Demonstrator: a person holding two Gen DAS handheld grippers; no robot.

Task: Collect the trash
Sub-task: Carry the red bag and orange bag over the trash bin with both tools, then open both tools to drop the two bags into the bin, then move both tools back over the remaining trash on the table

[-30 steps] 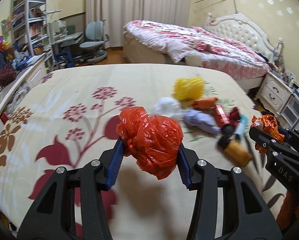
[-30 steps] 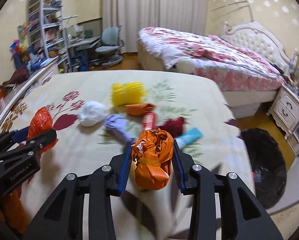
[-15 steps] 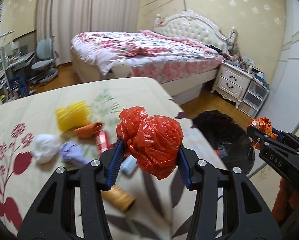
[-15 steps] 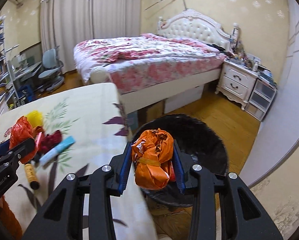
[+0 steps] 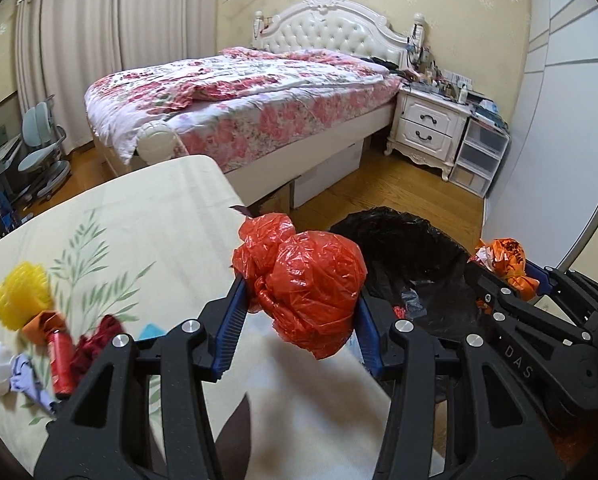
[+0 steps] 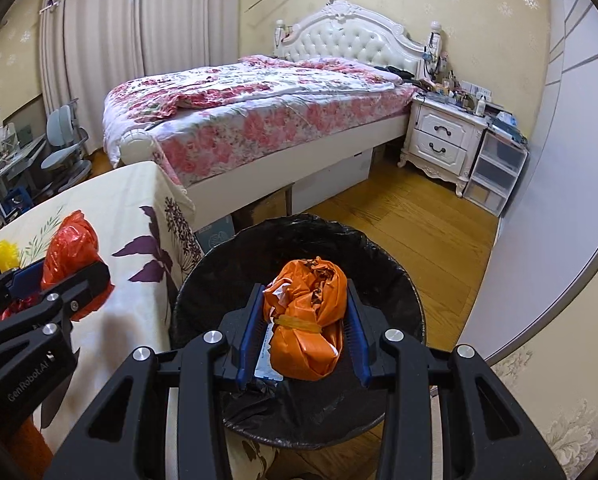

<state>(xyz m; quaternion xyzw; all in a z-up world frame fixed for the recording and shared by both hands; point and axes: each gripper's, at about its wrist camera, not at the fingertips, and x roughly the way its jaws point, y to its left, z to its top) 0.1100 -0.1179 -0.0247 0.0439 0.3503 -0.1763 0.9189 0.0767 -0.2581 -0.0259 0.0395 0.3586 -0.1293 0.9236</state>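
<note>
Orange trash bundle (image 6: 305, 318) clamped in right gripper (image 6: 303, 330) above black-lined bin (image 6: 203, 280), left gripper (image 5: 297, 316) gripping red bag (image 5: 303, 284) over floral bedspread (image 5: 139, 232)

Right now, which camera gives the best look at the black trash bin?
The right wrist view: the black trash bin sits centered with nearly its whole rim visible, directly under the orange bag. The left wrist view shows only part of the bin, cut off by the red bag and the right tongs.
</note>
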